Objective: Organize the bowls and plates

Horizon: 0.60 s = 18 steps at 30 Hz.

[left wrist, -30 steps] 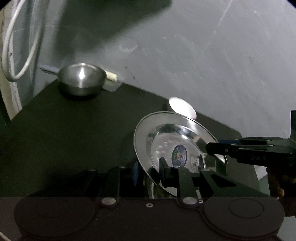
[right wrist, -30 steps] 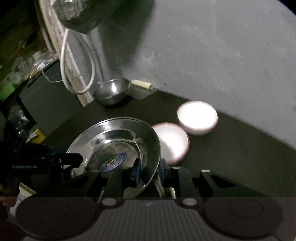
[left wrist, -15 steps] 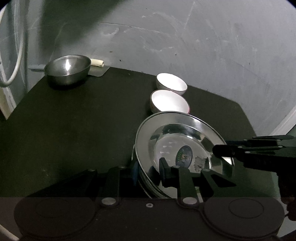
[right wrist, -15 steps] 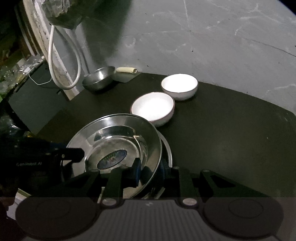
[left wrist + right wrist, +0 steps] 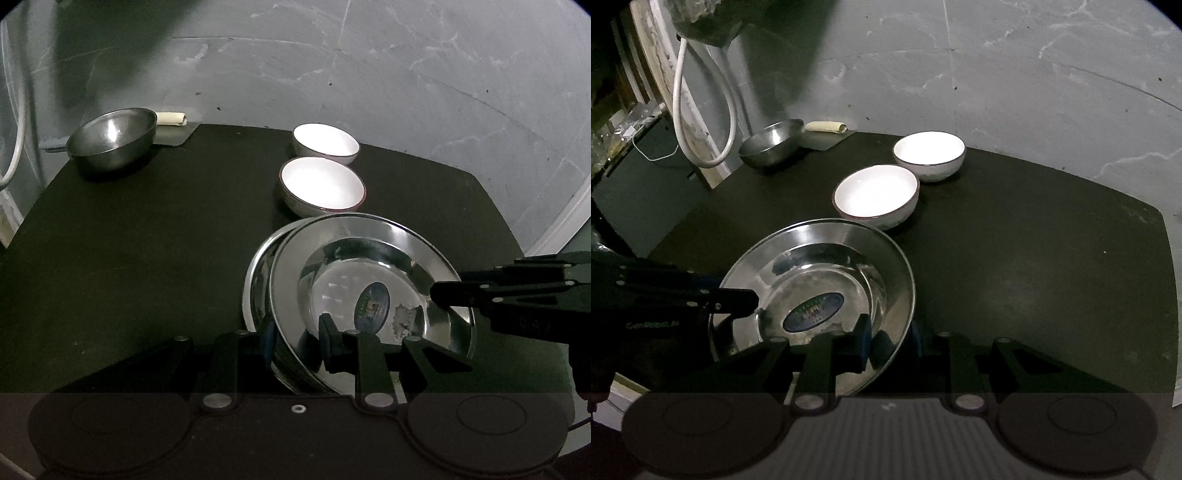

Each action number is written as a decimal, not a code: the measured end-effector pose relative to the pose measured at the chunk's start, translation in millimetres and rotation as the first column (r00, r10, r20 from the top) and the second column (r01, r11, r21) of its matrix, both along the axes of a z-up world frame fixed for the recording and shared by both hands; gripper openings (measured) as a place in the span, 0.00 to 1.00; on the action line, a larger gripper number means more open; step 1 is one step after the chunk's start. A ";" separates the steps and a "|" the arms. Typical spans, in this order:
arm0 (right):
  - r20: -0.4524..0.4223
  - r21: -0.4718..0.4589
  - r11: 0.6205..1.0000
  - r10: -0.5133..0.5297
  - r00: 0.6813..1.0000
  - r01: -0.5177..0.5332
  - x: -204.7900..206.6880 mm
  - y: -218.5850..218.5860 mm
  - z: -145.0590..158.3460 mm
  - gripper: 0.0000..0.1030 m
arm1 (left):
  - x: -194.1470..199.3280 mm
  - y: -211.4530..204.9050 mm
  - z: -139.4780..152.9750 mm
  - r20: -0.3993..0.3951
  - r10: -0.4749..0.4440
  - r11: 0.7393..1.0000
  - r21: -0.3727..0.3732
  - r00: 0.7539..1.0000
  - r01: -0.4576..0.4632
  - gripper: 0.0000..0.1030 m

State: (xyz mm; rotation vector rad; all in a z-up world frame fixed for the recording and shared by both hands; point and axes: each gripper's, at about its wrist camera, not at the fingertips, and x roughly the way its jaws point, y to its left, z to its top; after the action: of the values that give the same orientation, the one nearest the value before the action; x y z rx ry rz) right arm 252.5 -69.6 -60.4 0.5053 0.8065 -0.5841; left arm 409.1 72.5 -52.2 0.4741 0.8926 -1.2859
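My left claw [image 5: 295, 341] pinches the near rim of a steel plate [image 5: 369, 280]; my right claw [image 5: 888, 341] pinches its opposite rim. The plate tilts just over a second plate [image 5: 258, 273] lying on the black table [image 5: 147, 240]. Beyond stand two white bowls [image 5: 321, 184], close together, and one steel bowl [image 5: 110, 140] at the far corner. The plate's round sticker [image 5: 373, 304] is unreadable; the left claw's body reads "GenRobot.AI".

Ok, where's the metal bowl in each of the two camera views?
Left wrist view: the metal bowl sits upper left, at the table's far corner.
Right wrist view: the metal bowl is upper left of centre, beside the white hose.
Shared landmark: the two white bowls, to its right in both views.
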 end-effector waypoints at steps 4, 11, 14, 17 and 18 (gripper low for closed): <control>-0.008 -0.012 1.000 0.010 1.000 -0.010 2.3 2.6 -0.8 0.26 | -1.7 -0.6 0.7 0.021 0.009 1.000 -0.001 1.000 -0.009 0.25; -0.021 -0.034 0.999 0.031 0.999 -0.032 7.2 6.1 -1.4 0.27 | -3.9 -0.2 2.2 0.061 0.029 1.000 -0.003 0.998 -0.029 0.25; -0.027 -0.042 0.998 0.035 0.999 -0.036 8.3 7.1 -1.4 0.27 | -5.6 -1.0 2.5 0.073 0.027 1.000 -0.002 0.997 -0.027 0.26; -0.030 -0.046 0.998 0.033 0.999 -0.035 8.7 8.9 -1.5 0.29 | -7.5 -1.8 2.4 0.083 0.018 1.000 -0.002 0.996 -0.018 0.28; -0.032 -0.048 0.998 0.033 0.999 -0.034 8.8 9.4 -1.6 0.29 | -8.2 -2.1 2.6 0.088 0.016 1.000 -0.001 0.996 -0.016 0.29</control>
State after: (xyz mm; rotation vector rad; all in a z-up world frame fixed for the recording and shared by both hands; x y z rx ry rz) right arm 261.4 -60.2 -62.0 0.4381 0.8273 -0.5803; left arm 400.9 70.4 -49.7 0.5182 0.8209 -1.2417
